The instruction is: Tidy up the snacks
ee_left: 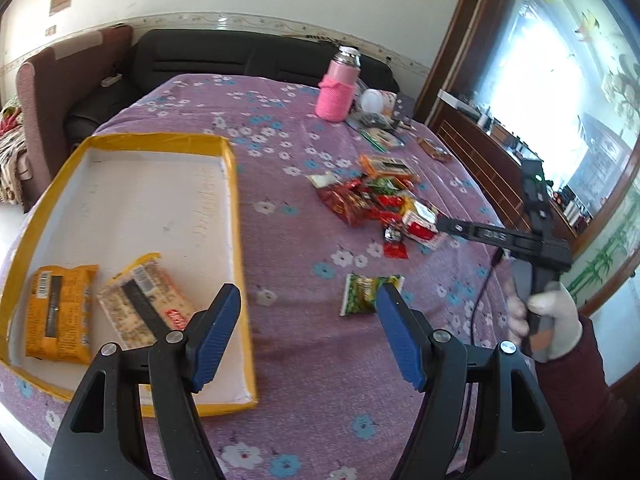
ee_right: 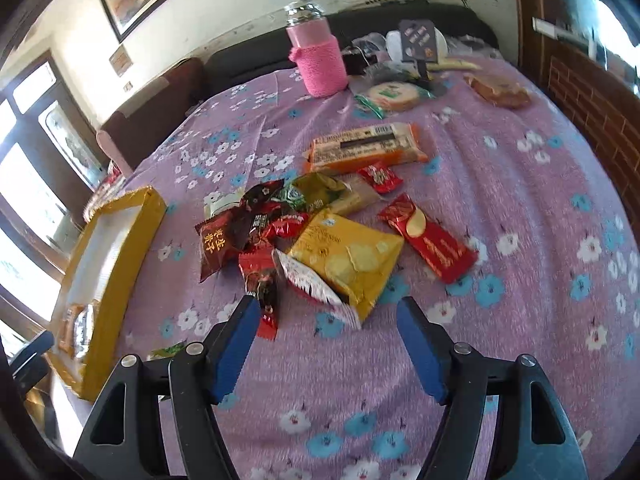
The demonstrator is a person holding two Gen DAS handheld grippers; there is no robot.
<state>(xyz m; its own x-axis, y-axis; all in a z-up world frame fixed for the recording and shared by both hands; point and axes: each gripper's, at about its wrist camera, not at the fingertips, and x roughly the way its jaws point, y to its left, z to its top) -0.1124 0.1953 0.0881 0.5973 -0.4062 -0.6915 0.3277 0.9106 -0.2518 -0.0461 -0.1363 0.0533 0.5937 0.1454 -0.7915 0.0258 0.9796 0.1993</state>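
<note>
Right wrist view: right tongs point(ee_right: 324, 312) spread over snack pile point(ee_right: 320, 236); left tongs point(ee_left: 308, 300) spread, empty.

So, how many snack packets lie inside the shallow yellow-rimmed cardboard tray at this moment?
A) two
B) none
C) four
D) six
A: the left wrist view shows only an orange packet and a pale barcode-labelled packet inside the shallow yellow-rimmed cardboard tray; the other snacks lie loose on the purple floral cloth.
</note>
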